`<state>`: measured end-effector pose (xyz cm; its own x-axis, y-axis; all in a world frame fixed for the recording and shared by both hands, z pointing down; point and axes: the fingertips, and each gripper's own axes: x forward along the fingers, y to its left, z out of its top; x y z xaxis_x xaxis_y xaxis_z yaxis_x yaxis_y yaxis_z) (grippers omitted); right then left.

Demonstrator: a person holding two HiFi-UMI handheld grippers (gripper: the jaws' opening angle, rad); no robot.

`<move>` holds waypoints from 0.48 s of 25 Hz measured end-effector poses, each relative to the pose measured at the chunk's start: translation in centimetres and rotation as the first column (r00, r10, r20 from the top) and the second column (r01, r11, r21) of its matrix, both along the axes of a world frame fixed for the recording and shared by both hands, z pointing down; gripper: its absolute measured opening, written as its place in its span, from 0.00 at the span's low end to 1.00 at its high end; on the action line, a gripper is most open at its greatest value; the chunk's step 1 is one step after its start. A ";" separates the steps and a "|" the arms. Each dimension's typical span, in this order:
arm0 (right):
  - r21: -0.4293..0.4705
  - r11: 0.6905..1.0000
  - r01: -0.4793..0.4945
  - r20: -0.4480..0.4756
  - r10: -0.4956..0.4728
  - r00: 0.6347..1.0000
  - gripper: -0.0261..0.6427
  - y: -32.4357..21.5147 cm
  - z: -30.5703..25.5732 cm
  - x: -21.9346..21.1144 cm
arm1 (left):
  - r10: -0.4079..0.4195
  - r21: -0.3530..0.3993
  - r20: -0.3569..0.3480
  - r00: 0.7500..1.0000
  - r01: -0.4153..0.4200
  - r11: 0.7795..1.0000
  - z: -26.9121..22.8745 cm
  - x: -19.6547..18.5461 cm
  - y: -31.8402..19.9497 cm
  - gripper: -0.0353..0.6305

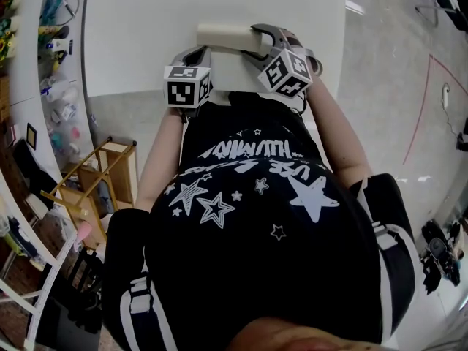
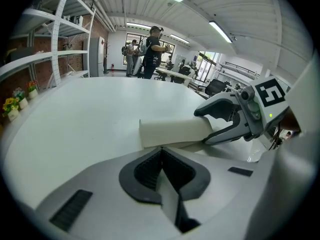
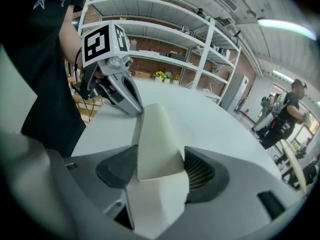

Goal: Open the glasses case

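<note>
Right gripper [image 3: 160, 166] is being held clamped across one end of the cream glasses case [image 3: 154, 129], with both pads touching it. Left gripper [image 2: 161, 150] is being held with jaws together, tips right at the case's long near side, toward its other end. Case is being supported flat by the white table [image 1: 139, 35], close to the table's near edge.

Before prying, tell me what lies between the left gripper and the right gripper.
The glasses case, one end between the right gripper's jaws, its near edge at the left gripper's shut tips; the left gripper view shows it.
</note>
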<state>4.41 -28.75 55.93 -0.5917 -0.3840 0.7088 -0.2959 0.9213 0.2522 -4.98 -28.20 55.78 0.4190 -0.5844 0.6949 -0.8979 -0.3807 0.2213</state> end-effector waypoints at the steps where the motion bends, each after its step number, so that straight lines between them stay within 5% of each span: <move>1: -0.015 1.000 0.009 -0.003 -0.009 1.000 0.48 0.0 0.0 0.0 | -0.002 -0.001 0.002 1.000 0.002 1.000 0.0 0.0 0.0 0.07; 12: -0.155 0.984 0.090 0.019 -0.088 0.996 0.46 -0.2 -0.1 0.2 | -0.028 -0.005 -0.003 1.000 0.028 1.000 0.1 -0.1 -0.3 0.07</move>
